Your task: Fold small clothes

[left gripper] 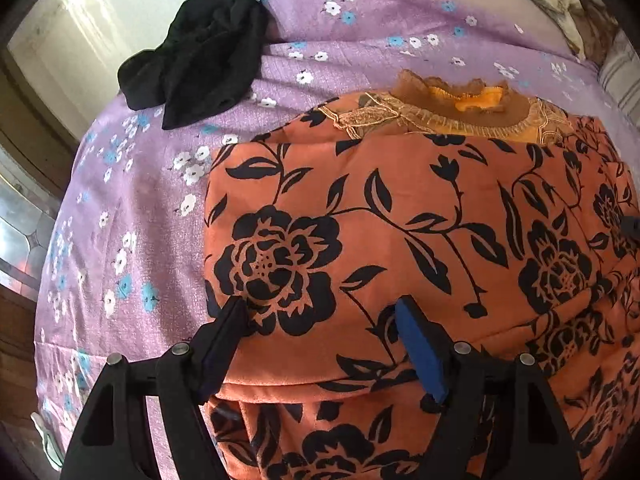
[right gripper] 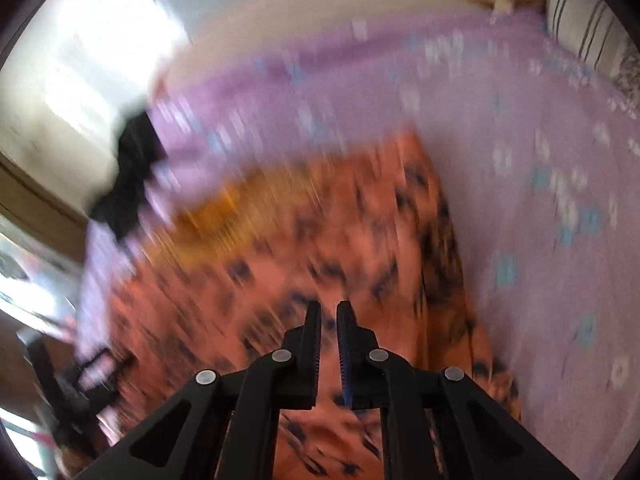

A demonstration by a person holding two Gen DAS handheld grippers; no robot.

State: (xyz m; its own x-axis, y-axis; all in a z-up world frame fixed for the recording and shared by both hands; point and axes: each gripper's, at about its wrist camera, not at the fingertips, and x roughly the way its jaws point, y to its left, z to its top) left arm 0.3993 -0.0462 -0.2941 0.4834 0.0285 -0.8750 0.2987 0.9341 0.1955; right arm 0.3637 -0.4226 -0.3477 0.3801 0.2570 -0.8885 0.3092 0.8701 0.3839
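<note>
An orange garment (left gripper: 400, 240) with black flowers is lying on the bed (left gripper: 140, 208), over a lilac sheet sprinkled with small white and blue flowers. It is looking partly folded: one layer is lying across the body with a straight edge just below the embroidered neckline (left gripper: 452, 116), and another fold edge is showing near the bottom of the left wrist view.

The left hand-held gripper (left gripper: 324, 316) is standing wide apart over the near left part of the garment, its left finger at the cloth's left edge, with nothing pinched between the fingers. The right hand-held gripper (right gripper: 329, 316) is drawn almost together; the narrow slit between its fingers is showing only blurred orange cloth behind, so it is probably not holding anything, though the smear is making that hard to confirm.

By my reading, the work is sitting between folds: the sides are seeming to be turned in, and the next move is calling for both grippers to take hold of one end of the garment and carry it over toward the other, keeping the layers flat.

The left wrist view is giving the sharp picture: the neckline, the fold edges, and a crumpled black garment (left gripper: 200, 48) lying apart near the far left side of the bed. The right wrist view is heavily blurred, yet it is showing the garment's right edge (right gripper: 444, 248) against the sheet and the bare stretch of bed beyond it.
</note>
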